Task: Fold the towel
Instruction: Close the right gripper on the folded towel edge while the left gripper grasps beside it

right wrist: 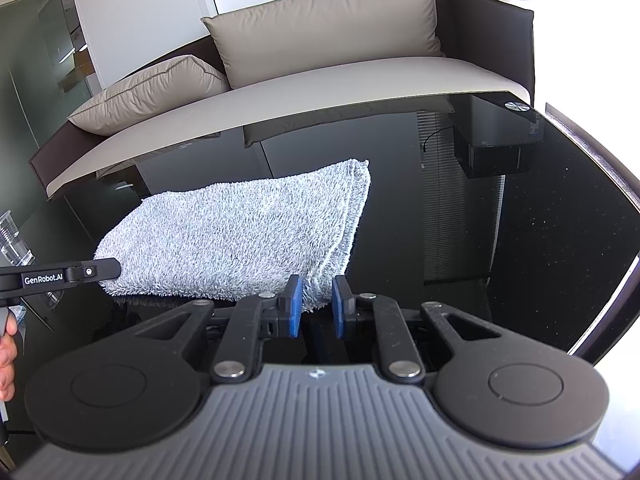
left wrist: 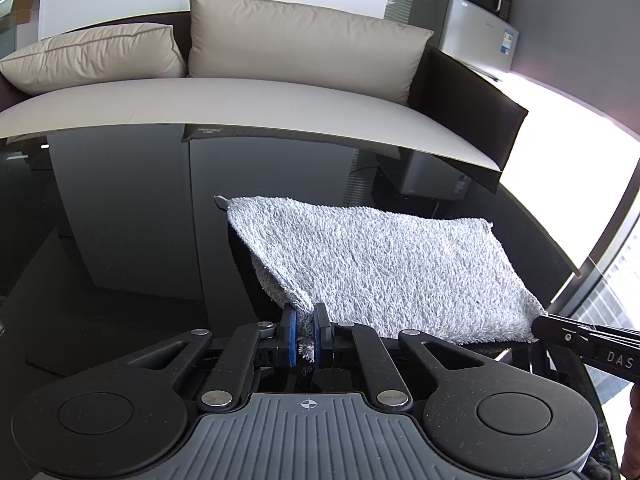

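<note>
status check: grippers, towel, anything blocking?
Left hand-held gripper shut on towel near corner. Right hand-held gripper at the other near corner, grip unclear. Towel lifted at near edge on black table. Nothing blocking.

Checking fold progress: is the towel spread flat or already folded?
Folded: the towel shows stacked layered edges along its right side in the right wrist view, on the table.

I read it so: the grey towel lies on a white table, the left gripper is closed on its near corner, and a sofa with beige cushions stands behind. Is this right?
Not quite. The table is glossy black, not white, as the left wrist view shows. The rest holds: the left gripper is closed on the near corner of the grey towel, and a sofa with beige cushions stands behind.
</note>
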### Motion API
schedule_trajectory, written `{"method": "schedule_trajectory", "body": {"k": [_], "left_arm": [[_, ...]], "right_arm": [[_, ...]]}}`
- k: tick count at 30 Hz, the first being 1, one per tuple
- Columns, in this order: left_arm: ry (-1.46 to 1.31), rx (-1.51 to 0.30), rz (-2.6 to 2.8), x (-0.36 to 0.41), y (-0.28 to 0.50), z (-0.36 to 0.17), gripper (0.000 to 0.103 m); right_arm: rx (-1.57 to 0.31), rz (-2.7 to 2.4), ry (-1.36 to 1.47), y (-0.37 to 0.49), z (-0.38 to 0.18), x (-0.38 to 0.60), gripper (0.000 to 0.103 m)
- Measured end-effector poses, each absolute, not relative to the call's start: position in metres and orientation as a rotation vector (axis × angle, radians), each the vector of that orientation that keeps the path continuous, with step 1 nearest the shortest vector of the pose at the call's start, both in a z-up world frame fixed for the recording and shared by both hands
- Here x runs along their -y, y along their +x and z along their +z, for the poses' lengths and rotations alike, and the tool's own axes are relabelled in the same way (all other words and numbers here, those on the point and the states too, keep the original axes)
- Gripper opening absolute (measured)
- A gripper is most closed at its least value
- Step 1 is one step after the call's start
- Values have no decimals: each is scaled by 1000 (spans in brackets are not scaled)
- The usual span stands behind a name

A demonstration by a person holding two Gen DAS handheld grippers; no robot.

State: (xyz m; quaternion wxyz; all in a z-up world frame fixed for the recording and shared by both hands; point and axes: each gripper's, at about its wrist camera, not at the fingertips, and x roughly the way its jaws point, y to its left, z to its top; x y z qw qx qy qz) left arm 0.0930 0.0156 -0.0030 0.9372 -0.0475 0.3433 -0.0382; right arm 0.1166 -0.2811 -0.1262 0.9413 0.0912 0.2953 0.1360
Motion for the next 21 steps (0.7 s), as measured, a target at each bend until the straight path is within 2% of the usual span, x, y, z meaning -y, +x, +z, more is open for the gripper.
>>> {"method": "schedule_trajectory", "body": {"k": [21], "left_arm": [[-74, -652, -147, 20, 109, 12, 7]], "right_arm": [[-592, 292, 198, 116, -129, 284, 17]]}}
